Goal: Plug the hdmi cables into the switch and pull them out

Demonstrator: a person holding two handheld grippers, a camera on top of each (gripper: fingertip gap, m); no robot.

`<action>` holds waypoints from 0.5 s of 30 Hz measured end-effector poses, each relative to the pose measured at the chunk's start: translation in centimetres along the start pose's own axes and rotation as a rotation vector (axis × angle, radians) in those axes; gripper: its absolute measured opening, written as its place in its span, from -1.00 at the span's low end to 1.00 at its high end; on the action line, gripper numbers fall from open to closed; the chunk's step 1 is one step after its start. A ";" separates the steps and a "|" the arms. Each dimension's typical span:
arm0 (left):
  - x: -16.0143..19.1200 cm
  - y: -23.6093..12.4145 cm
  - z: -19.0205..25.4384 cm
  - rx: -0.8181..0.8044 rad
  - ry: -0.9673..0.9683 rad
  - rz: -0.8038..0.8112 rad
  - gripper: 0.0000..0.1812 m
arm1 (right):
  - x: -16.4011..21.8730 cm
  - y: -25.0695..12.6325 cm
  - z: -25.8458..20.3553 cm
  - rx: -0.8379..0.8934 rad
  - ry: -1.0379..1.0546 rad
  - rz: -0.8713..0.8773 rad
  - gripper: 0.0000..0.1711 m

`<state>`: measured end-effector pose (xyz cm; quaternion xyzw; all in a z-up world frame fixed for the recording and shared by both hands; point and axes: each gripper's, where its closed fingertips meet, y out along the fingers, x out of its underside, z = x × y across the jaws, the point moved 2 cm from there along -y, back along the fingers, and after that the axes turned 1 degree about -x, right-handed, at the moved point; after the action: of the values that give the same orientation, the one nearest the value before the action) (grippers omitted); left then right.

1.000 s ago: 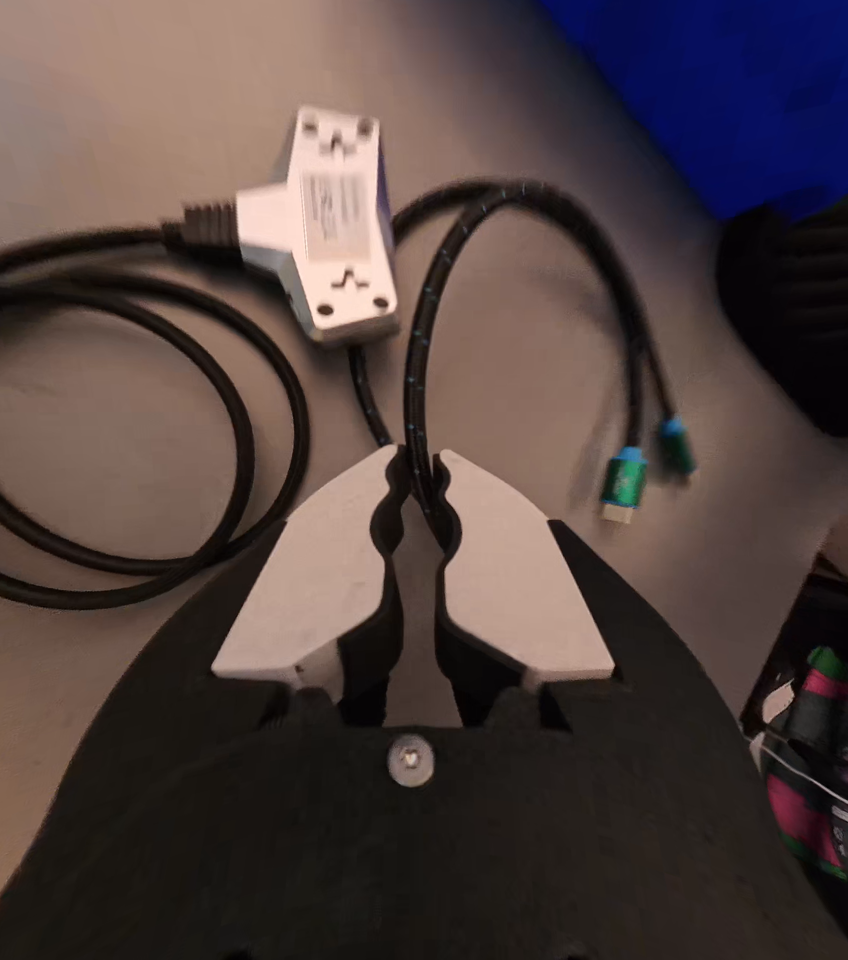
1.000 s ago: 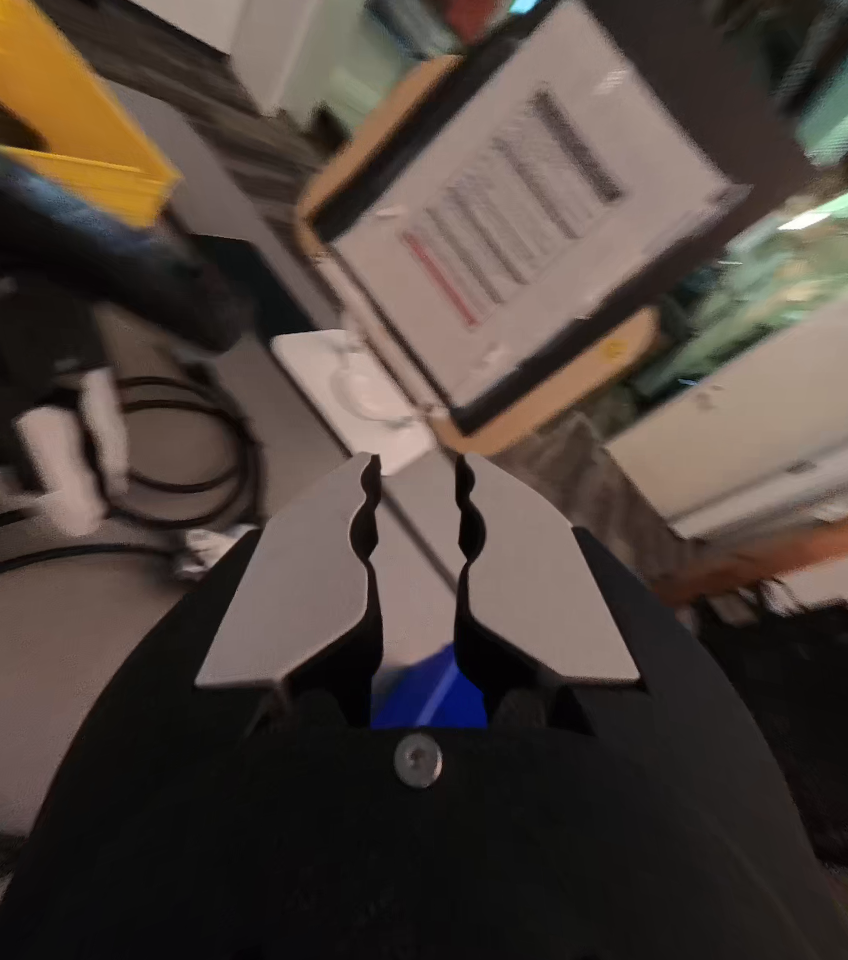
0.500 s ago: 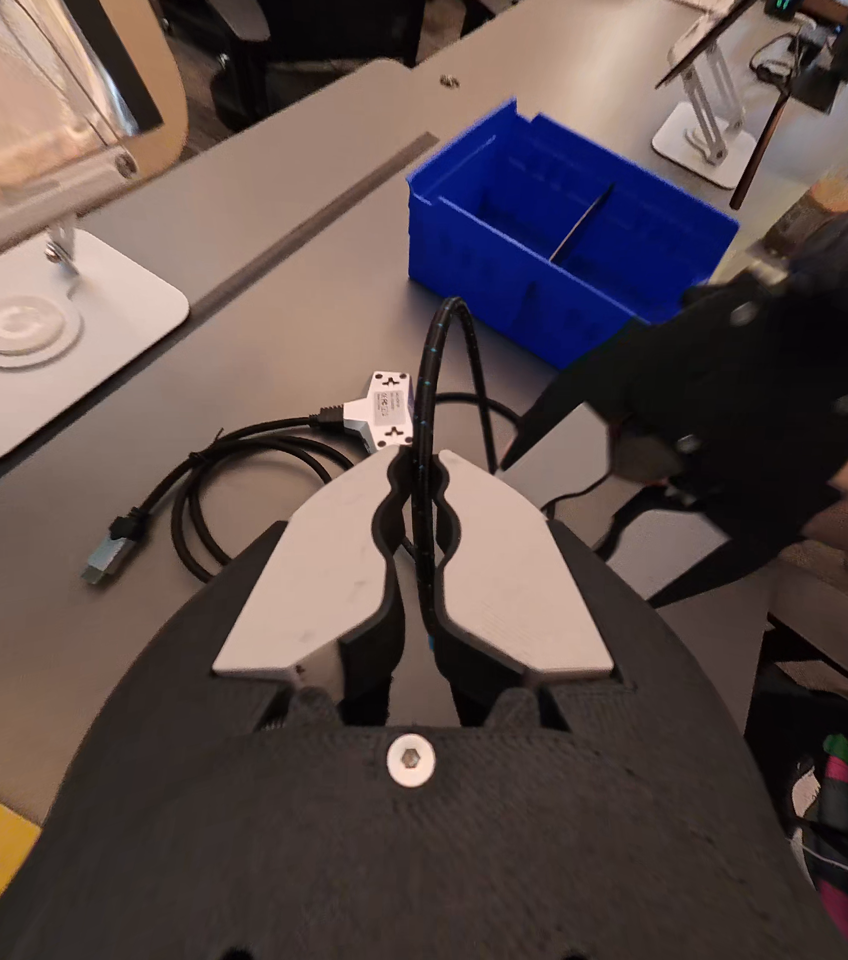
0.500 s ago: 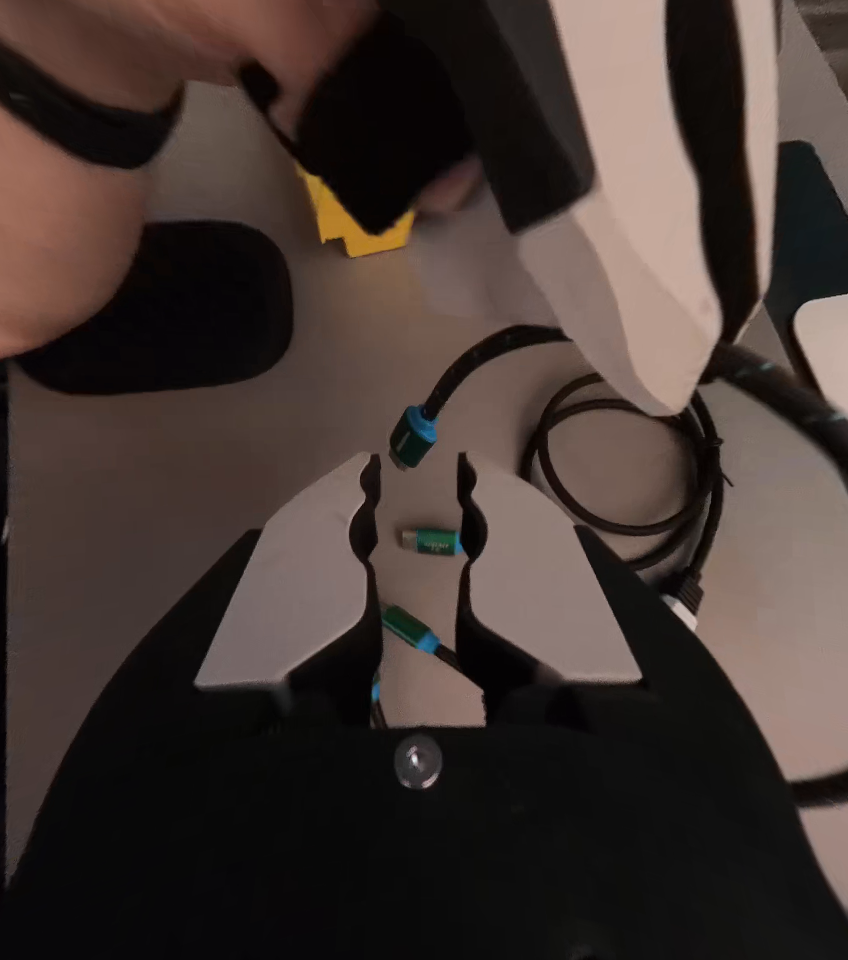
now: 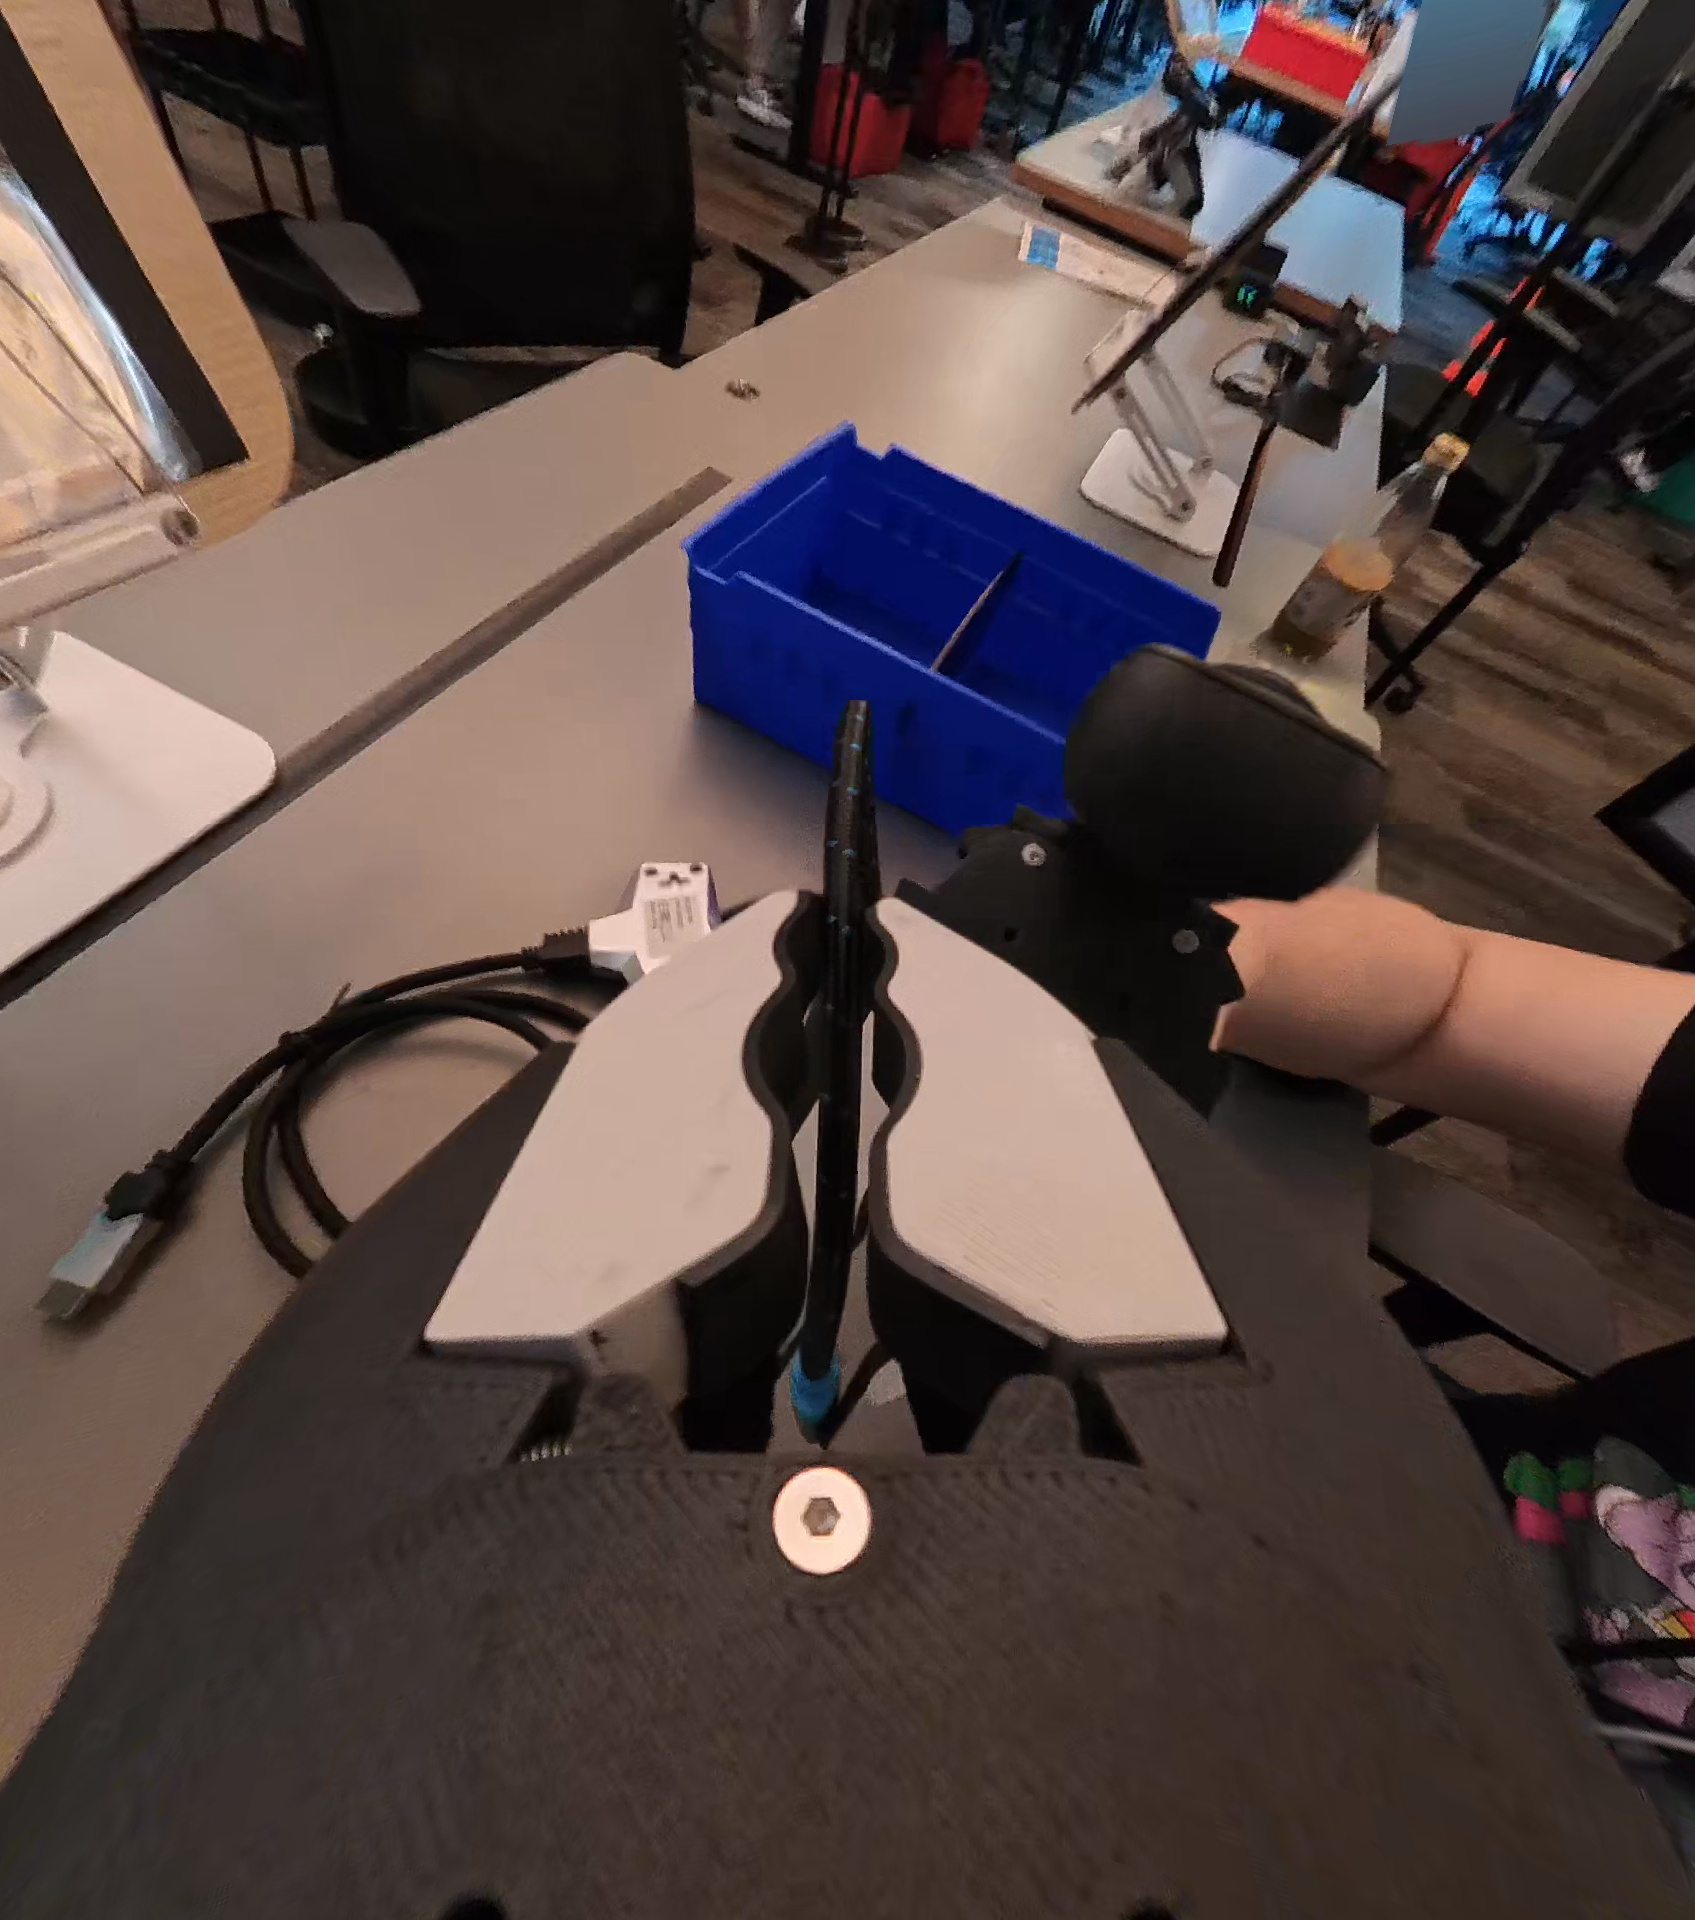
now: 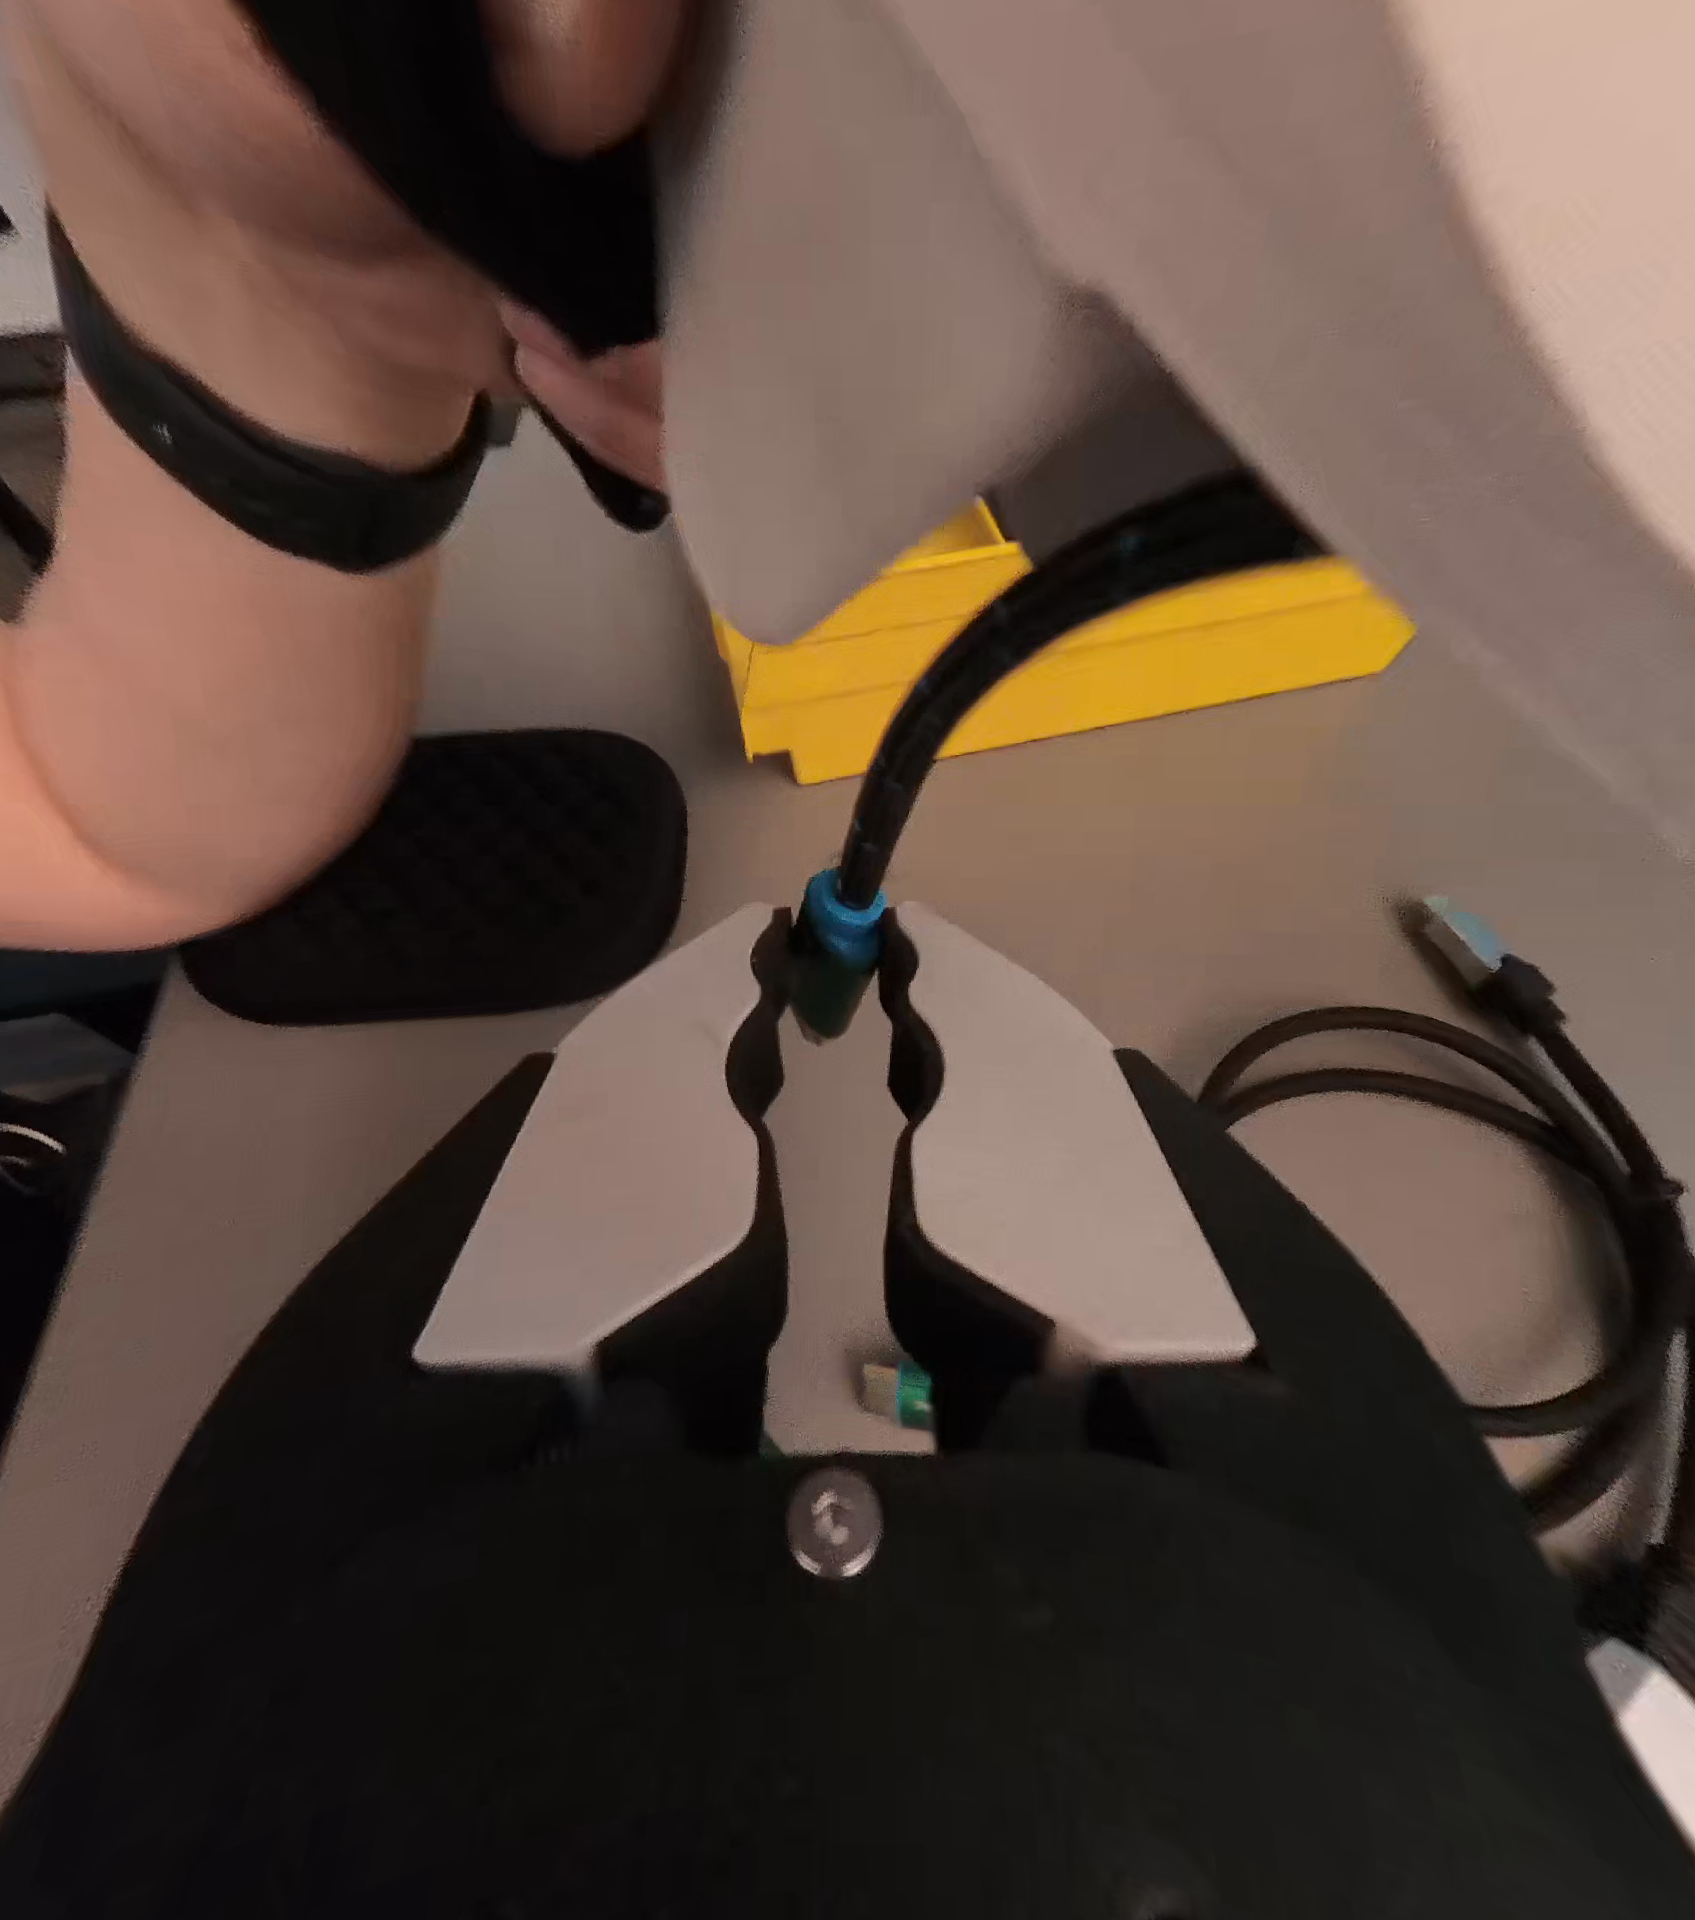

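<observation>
My left gripper (image 5: 841,914) is shut on a black braided HDMI cable (image 5: 848,821) and holds it above the grey table (image 5: 469,831). The cable runs up between the fingers. The silver switch (image 5: 661,920) lies on the table just left of the fingertips, with a black cable coil (image 5: 355,1060) attached. My right gripper (image 6: 832,925) is shut on that cable's blue-green plug (image 6: 835,961) at the fingertips. A second green plug (image 6: 900,1392) lies on the table under it. The left gripper's grey fingers (image 6: 822,416) loom close above.
A blue bin (image 5: 926,644) stands behind the switch and a yellow bin (image 6: 1030,675) beyond the plug. A black mesh pad (image 6: 438,873) lies at the table edge. A white monitor base (image 5: 74,769) is at the left. A bottle (image 5: 1342,582) stands at the far right. From either gripper's tips it is about 25 centimeters to the silver switch (image 5: 661,920).
My left gripper has lifted the braided cable off the table and tilted up. My right gripper swung down over the table and closed its fingertips on the cable's plug.
</observation>
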<state>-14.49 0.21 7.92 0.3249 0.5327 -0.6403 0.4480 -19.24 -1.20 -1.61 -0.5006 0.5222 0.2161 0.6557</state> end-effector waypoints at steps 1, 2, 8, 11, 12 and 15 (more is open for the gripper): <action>-0.5 -0.3 -0.2 -0.005 -0.006 0.035 -0.89 | -0.3 -0.3 0.2 -0.008 0.053 0.016 -0.81; -1.2 -0.9 -0.5 -0.015 -0.012 0.086 -0.69 | -0.9 -0.7 0.5 -0.022 0.115 0.061 -0.83; -4.2 -5.0 -1.6 -0.018 -0.065 0.382 -0.54 | -6.1 -7.4 2.9 -0.097 0.429 0.550 -0.84; -3.8 -3.9 -0.7 0.118 -0.083 0.366 -0.53 | -7.7 -10.4 3.2 -0.138 0.462 0.708 -0.84; -3.7 -3.3 -0.2 0.179 -0.089 0.365 -0.54 | -8.0 -11.1 3.3 -0.140 0.472 0.744 -0.84; -3.5 -1.3 1.4 0.332 -0.096 0.367 -0.61 | -8.5 -12.1 3.2 -0.145 0.493 0.806 -0.85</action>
<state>-14.25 -0.34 11.89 0.4548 0.3304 -0.6416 0.5218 -11.02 -1.25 11.11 -0.3390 0.7985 0.3639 0.3393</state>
